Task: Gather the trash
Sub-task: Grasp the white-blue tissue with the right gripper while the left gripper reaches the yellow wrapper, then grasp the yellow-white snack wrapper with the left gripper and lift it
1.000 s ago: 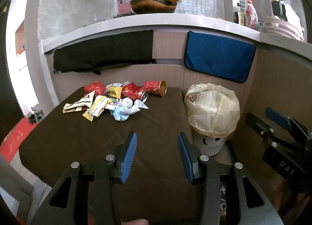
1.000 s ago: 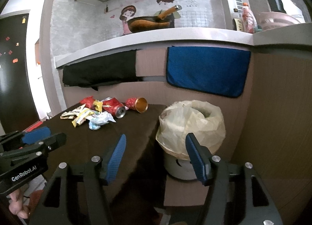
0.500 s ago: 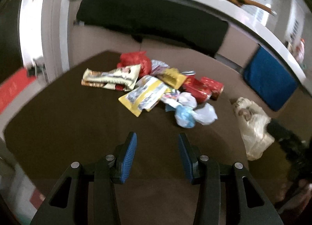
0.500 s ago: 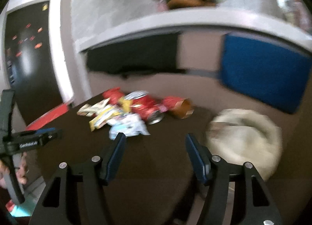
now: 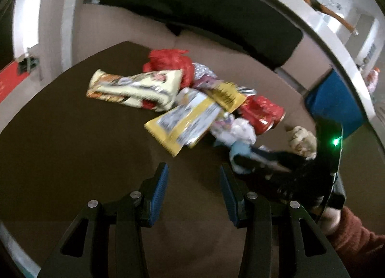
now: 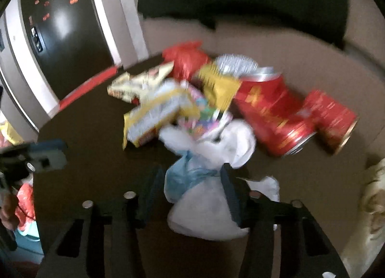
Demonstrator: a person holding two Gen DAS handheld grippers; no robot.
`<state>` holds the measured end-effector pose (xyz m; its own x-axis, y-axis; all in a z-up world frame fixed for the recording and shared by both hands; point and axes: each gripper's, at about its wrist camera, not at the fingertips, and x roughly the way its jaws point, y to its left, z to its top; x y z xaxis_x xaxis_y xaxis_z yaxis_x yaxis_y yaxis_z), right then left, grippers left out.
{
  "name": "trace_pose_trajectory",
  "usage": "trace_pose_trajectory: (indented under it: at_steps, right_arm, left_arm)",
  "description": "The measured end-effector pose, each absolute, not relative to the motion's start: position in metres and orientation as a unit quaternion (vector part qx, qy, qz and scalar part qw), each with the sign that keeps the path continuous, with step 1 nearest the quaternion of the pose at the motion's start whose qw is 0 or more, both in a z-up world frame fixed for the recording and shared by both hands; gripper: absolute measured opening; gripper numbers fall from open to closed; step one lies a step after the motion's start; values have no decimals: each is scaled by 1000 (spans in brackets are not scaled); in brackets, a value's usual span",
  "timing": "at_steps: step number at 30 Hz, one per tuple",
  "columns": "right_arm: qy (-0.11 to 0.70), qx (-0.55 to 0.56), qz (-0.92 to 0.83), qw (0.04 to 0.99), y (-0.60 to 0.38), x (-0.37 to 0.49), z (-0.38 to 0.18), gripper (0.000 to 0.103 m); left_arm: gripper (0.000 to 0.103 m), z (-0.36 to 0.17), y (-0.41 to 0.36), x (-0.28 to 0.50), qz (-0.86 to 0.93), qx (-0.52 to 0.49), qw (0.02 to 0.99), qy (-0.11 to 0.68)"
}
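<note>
Left wrist view is showing the left gripper (image 5: 192, 188) hovering over bare brown table (image 5: 72, 157), its fingers released and gripping nothing. Ahead, the trash is lying heaped near the table's far side: a cream snack bag (image 5: 137, 87), a yellow wrapper (image 5: 185, 121), a red plastic bag (image 5: 168, 61) and crushed red cans (image 5: 262, 114). Piling the litter together is probably meant to keep each reach short. At the right, the right gripper (image 5: 259, 160) is reaching into the pile's near corner, with the lined trash bin (image 5: 302, 142) showing just beyond it, off the table's right edge. Open table in front of the left fingers is leaving plenty of room to advance.

Right wrist view is showing the right gripper (image 6: 192, 191) closing its fingers around a crumpled white and blue plastic bag (image 6: 204, 181), which is sitting between them; blur is hiding whether the pads are pressing yet. That bag is lying nearest, so it looks like the sensible first pick. The cans (image 6: 276, 116) are lying just beyond to the right, close enough to get nudged on lifting.
</note>
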<state>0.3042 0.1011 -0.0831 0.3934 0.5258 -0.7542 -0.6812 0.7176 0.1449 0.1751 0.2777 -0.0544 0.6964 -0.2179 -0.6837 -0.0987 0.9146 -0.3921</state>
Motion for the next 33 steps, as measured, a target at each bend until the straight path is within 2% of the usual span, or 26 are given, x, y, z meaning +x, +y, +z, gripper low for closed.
trace_pose_trajectory:
  at_steps: [2, 6, 11, 16, 17, 18, 20, 21, 25, 29, 33]
  right_arm:
    - [415, -74, 369, 829, 91, 302, -83, 34]
    - [423, -33, 349, 836, 52, 298, -78, 34]
    - [446, -1, 305, 842, -4, 286, -80, 34]
    - [442, 12, 288, 850, -19, 280, -81, 34]
    - [439, 9, 287, 851, -19, 278, -81, 34]
    - [438, 8, 288, 852, -18, 279, -81, 34]
    - [437, 7, 292, 851, -15, 280, -81, 34]
    - [437, 8, 294, 850, -14, 281, -80, 34]
    - [427, 12, 299, 853, -11, 280, -80, 35]
    - [415, 2, 298, 860, -9, 276, -74, 35]
    - [404, 0, 295, 866, -15, 271, -68, 35]
  left_arm:
    - [45, -50, 272, 187, -63, -185, 905, 377]
    - [45, -46, 264, 224, -108, -126, 917, 362]
    - [45, -66, 270, 284, -109, -137, 903, 393]
    - [46, -87, 273, 306, -78, -134, 899, 409]
    - [50, -88, 275, 306, -74, -135, 900, 408]
    - [60, -90, 277, 306, -72, -137, 898, 411]
    - [72, -95, 279, 312, -55, -129, 890, 435]
    - [72, -98, 279, 313, -55, -126, 886, 442]
    - [71, -98, 274, 312, -49, -118, 886, 446]
    - [59, -96, 278, 312, -50, -159, 879, 447]
    - [46, -84, 269, 303, -46, -153, 888, 432]
